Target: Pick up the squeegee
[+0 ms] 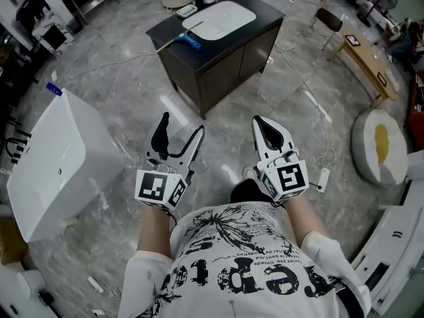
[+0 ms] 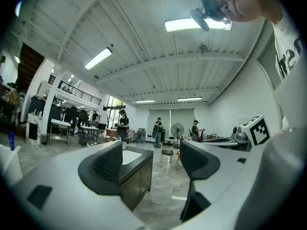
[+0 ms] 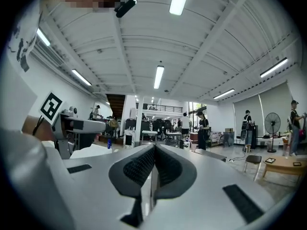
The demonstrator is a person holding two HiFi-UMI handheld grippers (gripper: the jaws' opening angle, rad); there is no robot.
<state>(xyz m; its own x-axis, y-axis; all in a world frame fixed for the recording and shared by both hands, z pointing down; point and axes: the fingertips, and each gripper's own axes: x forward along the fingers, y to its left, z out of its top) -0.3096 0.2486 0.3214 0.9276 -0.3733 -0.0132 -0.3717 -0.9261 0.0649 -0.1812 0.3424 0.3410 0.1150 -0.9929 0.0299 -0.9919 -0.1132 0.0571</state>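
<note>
Squeegee [image 1: 185, 40] lay on dark cabinet [image 1: 225, 55] top, beside white basin [image 1: 218, 20], well ahead of both grippers. Left gripper [image 1: 182, 124]: jaws spread wide, empty, likely readied for handle. Right gripper [image 1: 262, 123]: jaws pressed together, nothing between, probably idle. Reach not yet made

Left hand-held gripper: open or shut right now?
Open. The left hand-held gripper has its pads wide apart in its own view, only the distant cabinet showing between them; the head view agrees.
</note>
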